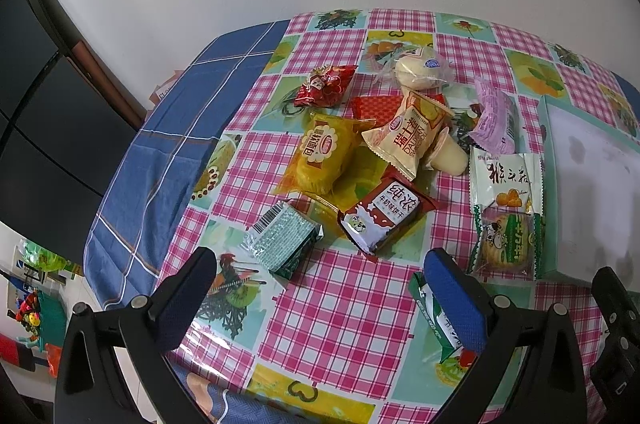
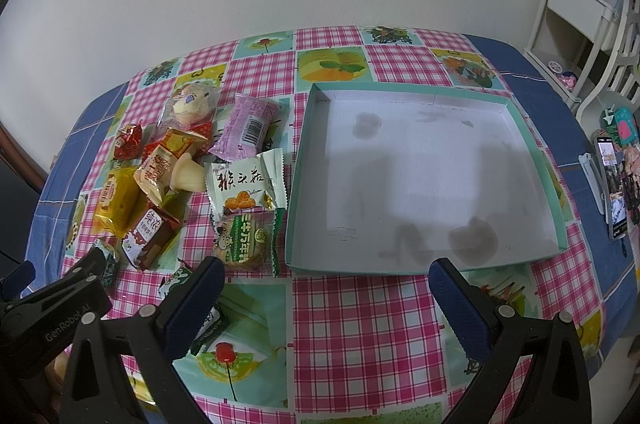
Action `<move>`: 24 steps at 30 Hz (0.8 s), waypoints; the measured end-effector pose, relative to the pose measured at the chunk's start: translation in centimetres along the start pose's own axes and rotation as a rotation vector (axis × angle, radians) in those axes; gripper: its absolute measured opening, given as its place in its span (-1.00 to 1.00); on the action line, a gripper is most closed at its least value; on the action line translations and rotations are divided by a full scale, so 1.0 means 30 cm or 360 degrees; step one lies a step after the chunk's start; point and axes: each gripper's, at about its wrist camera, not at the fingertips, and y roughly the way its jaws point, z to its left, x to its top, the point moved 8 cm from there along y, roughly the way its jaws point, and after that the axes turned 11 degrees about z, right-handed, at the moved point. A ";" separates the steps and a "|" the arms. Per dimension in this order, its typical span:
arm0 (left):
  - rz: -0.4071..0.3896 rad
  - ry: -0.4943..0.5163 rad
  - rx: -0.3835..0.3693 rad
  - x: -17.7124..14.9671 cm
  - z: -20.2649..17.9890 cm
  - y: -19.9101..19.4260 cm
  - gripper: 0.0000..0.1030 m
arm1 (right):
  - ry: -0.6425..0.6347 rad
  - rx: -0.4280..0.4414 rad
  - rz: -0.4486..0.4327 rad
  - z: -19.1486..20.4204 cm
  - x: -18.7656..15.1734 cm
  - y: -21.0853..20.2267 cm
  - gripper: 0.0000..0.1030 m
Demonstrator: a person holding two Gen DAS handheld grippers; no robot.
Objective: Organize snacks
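A white wall backs the checked tablecloth [image 2: 352,324] where both claws [image 1: 320,288] [image 2: 328,296] gape wide, empty.

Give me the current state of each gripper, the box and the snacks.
Left gripper: open, holding nothing, above the tablecloth.
Right gripper: open, holding nothing, in front of the box.
Box: lidless, nothing inside.
Snacks: sealed, heaped loosely on the table beside the box.
Purple packet: sealed, lying flat.
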 end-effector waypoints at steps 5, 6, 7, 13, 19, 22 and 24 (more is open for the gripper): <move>0.0000 0.0001 -0.0001 0.000 0.001 0.000 1.00 | -0.0001 0.0000 0.0000 0.001 -0.001 0.001 1.00; 0.0000 0.0001 -0.0001 0.000 0.001 0.000 1.00 | 0.0001 0.0001 0.0001 0.000 0.001 0.000 1.00; 0.0000 0.0000 -0.0001 -0.002 0.002 0.002 1.00 | 0.0002 0.0003 0.0002 0.001 0.000 0.000 1.00; 0.0021 -0.0017 -0.0009 -0.017 0.020 0.020 1.00 | -0.0004 0.0023 0.0013 0.031 0.000 0.004 1.00; 0.0073 -0.0088 -0.0080 0.005 0.093 0.056 1.00 | -0.0080 0.0144 0.0092 0.128 -0.013 0.031 1.00; 0.0142 -0.0154 -0.0102 0.007 0.146 0.101 1.00 | -0.0117 0.0208 0.0168 0.184 -0.031 0.064 1.00; 0.0193 -0.0205 -0.0156 0.006 0.181 0.137 1.00 | -0.0159 0.0224 0.0215 0.230 -0.044 0.088 1.00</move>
